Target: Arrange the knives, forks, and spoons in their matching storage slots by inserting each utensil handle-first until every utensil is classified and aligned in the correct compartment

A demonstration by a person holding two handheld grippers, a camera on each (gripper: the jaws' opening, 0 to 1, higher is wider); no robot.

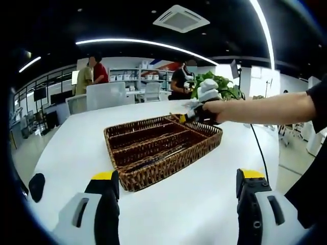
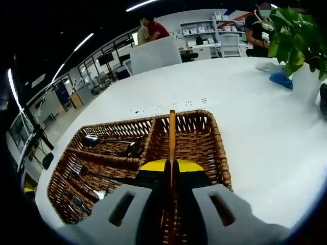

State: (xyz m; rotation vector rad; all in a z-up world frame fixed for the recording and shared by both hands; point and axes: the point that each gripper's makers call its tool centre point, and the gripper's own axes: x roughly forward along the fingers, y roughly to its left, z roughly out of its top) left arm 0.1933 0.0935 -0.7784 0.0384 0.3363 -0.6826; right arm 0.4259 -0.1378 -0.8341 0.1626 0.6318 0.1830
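One wicker tray (image 2: 214,148) sits mid-table (image 2: 265,117); its left slots hold one clear spoon (image 2: 94,140) plus dark utensils too tangled to count. The right gripper (image 2: 171,171), above the tray's right compartment, pinches an orange-handled utensil (image 2: 172,135) pointing to 12 o'clock, head hidden. The left gripper (image 1: 176,191) gapes wide, holding nothing.

I see bright ceiling strip lights (image 1: 153,45) glaring on the white table (image 1: 76,148); fisheye edges bend, shadows stay soft, distant shelves blur.
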